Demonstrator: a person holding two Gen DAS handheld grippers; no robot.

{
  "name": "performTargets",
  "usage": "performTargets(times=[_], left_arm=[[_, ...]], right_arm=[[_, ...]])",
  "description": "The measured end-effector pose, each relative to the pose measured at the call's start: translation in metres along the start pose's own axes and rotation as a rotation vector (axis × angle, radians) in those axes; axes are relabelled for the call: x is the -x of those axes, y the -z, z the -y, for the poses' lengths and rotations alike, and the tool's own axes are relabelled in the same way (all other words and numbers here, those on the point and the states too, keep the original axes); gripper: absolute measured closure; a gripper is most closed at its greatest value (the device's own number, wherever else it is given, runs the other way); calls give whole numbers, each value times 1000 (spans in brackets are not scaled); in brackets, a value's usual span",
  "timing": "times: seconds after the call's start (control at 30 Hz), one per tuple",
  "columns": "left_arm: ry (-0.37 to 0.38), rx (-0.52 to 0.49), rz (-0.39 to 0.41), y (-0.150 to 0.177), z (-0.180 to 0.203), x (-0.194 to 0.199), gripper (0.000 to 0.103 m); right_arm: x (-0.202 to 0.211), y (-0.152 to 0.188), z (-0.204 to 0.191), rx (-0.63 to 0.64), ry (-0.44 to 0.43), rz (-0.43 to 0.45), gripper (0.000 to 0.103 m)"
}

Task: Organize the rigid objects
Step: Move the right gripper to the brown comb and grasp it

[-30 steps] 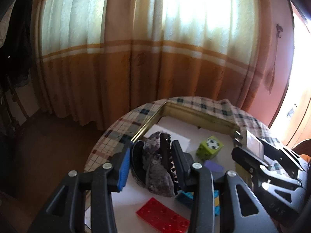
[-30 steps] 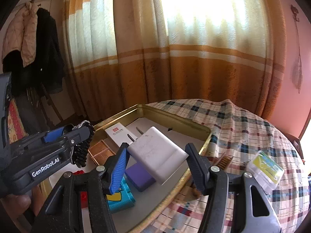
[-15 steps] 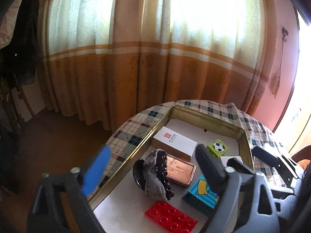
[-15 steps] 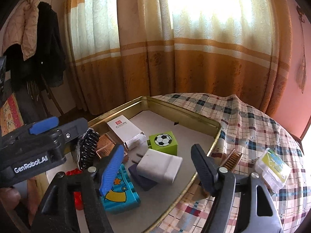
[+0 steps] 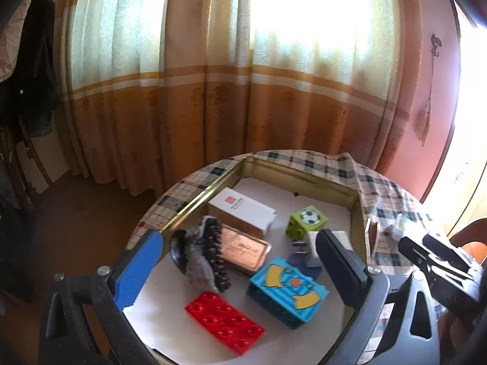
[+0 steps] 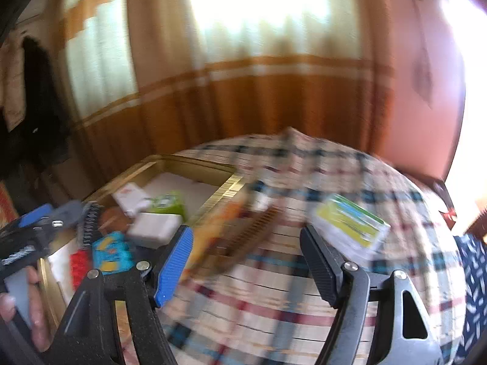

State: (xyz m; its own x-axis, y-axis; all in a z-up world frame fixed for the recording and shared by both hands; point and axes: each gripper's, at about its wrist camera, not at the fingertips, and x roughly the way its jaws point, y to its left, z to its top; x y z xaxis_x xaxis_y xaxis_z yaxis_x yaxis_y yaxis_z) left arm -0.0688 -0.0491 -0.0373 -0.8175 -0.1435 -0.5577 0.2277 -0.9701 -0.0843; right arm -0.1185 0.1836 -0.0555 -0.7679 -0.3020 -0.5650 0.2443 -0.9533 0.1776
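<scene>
Both grippers had let go since a second earlier and drawn back from the gold tray [image 5: 353, 196].

Inside that tray, the black hair clip [image 5: 210, 255] lay free beside the copper tin [image 5: 245, 248], ahead of the left gripper [image 5: 237, 269], whose jaws were opening wide and empty. The white box [image 6: 153, 228] rested in the tray, left of the right gripper [image 6: 245, 261], which hung open and empty over the checked cloth [image 6: 304, 304] outside the tray.
</scene>
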Motion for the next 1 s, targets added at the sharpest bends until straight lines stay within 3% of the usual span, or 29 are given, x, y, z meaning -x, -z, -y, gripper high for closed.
performTargets(times=[0.1,0.53,0.7,0.87,1.0], left_arm=[[-7,-11,-4,-2,6,0,0],[-47,-25,-42,-18,11,-11,0],[-37,-21,-52,-21,11,-14,0],[-30,-21,-65,-20,13,-17,0],[-24,-27,-71,-18,15,-18,0]], right_arm=[[-5,-3,8,-10,43,-13,28],[-67,-16,-2,-71,76,-193,29],[-79,-15,-6,-68,98,-226,39],[-87,-10,-5,-75,88,-240,40],[-85,-10,-5,-63,78,-248,47]])
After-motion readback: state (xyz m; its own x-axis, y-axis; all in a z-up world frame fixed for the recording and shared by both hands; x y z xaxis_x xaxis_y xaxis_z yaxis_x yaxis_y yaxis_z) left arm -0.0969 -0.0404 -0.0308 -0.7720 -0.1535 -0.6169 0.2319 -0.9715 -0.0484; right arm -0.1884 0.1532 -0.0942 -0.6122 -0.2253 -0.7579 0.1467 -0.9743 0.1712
